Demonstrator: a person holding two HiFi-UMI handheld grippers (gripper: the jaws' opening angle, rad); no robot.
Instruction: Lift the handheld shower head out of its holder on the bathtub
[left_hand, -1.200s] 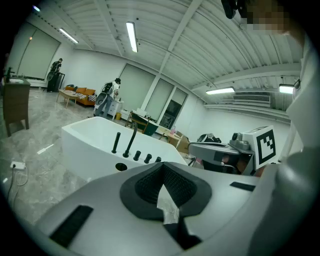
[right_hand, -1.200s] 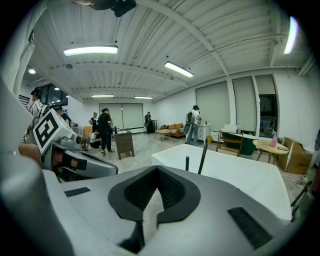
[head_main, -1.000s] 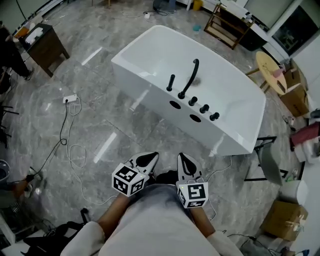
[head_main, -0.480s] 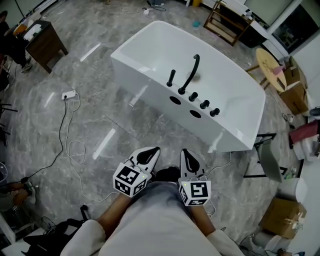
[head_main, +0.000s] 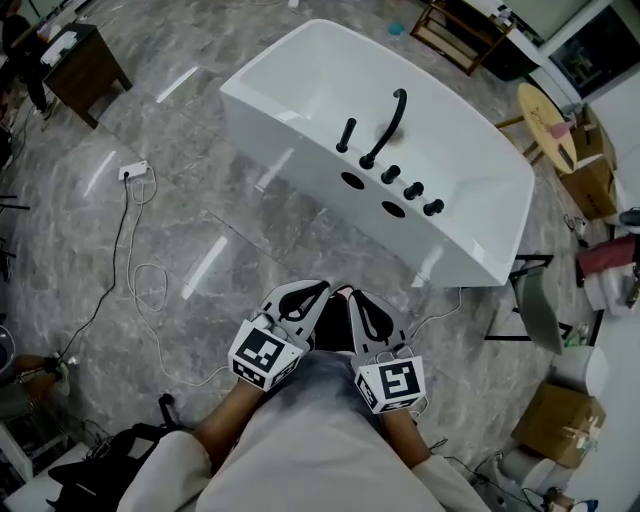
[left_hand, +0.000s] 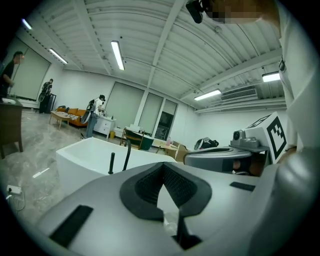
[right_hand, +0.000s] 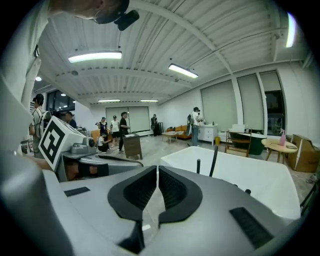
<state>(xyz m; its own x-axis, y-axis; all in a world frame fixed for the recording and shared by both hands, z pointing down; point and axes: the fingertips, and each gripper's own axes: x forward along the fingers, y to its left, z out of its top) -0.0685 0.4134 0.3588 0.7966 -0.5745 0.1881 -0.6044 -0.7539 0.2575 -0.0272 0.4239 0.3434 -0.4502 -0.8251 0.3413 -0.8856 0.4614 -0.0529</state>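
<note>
The white bathtub (head_main: 300, 80) stands on the grey floor ahead of me. On its near rim the black handheld shower head (head_main: 347, 135) sits upright in its holder, left of the curved black spout (head_main: 390, 120) and three black knobs (head_main: 412, 190). My left gripper (head_main: 318, 290) and right gripper (head_main: 358, 298) are side by side close to my body, well short of the tub, both shut and empty. The left gripper view has its jaws (left_hand: 162, 167) shut, with the shower head (left_hand: 111, 162) far off. The right gripper view has its jaws (right_hand: 158, 172) shut too, the shower head (right_hand: 198, 166) beyond them.
A white power strip (head_main: 135, 170) and its cable lie on the floor at left. A wooden cabinet (head_main: 85, 60) stands at far left, a round table (head_main: 548, 120) and a black chair (head_main: 530, 300) to the right of the tub, cardboard boxes (head_main: 560, 435) at lower right. People stand in the background.
Both grippers have risen slightly and edged toward the tub, which now sits closer in the head view. The left gripper has rolled a little. Both stay shut.
</note>
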